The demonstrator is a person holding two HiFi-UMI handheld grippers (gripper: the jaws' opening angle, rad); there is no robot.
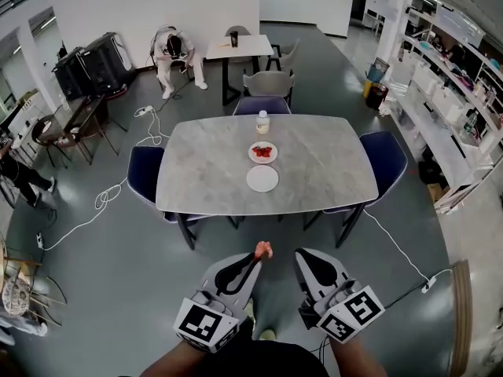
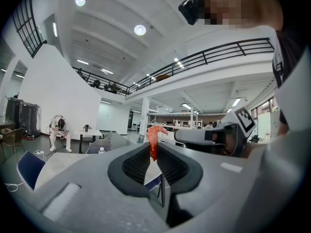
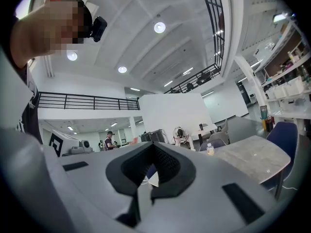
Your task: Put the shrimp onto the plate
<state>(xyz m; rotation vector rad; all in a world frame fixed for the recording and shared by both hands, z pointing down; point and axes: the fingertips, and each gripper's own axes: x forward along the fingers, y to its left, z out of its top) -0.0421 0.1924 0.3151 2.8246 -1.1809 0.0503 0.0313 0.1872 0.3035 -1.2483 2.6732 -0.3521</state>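
Bright, even white light from round ceiling lamps (image 2: 140, 30). Both gripper views bulge fisheye-style with black corners and a soft foreground.

A small bottle (image 1: 262, 122) stands on the grey table (image 1: 200, 167), blue chairs (image 1: 144, 173) tucked around it
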